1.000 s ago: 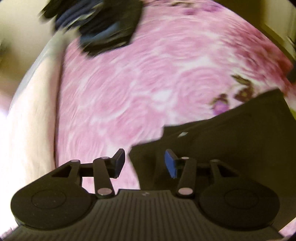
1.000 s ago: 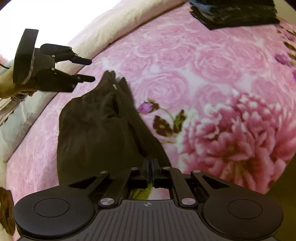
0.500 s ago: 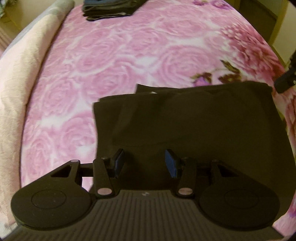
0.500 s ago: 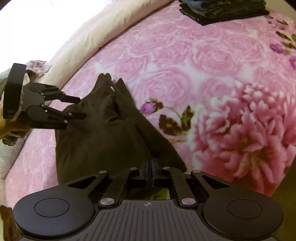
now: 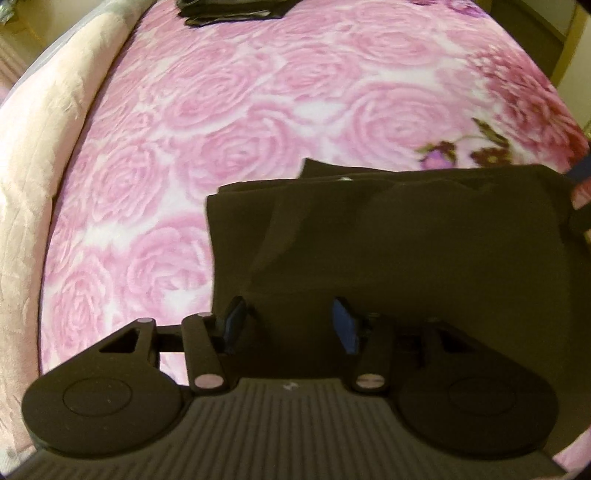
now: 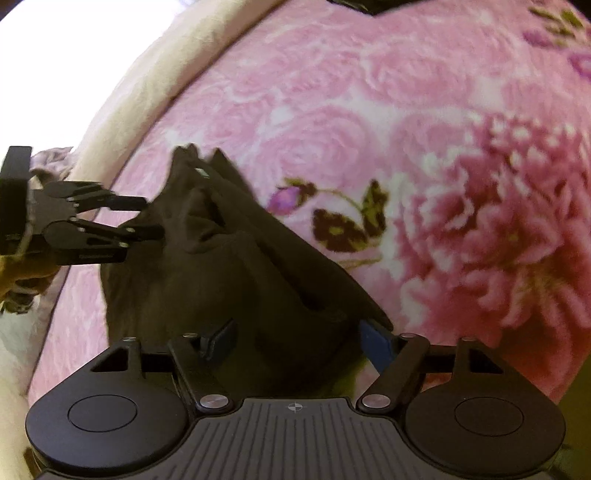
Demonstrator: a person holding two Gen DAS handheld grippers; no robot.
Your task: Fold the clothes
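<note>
A folded garment [image 5: 424,251] lies on the bed [image 5: 258,110] at lower right of the left wrist frame, a stack of clothes [image 5: 229,9] at top, a pillow [image 5: 44,129] along the left.

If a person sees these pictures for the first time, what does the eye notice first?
First comes the pink rose-patterned blanket that fills both views, with a big dark pink flower toward its right. On it lies the dark folded garment, with the open left gripper and open right gripper at opposite ends.
</note>
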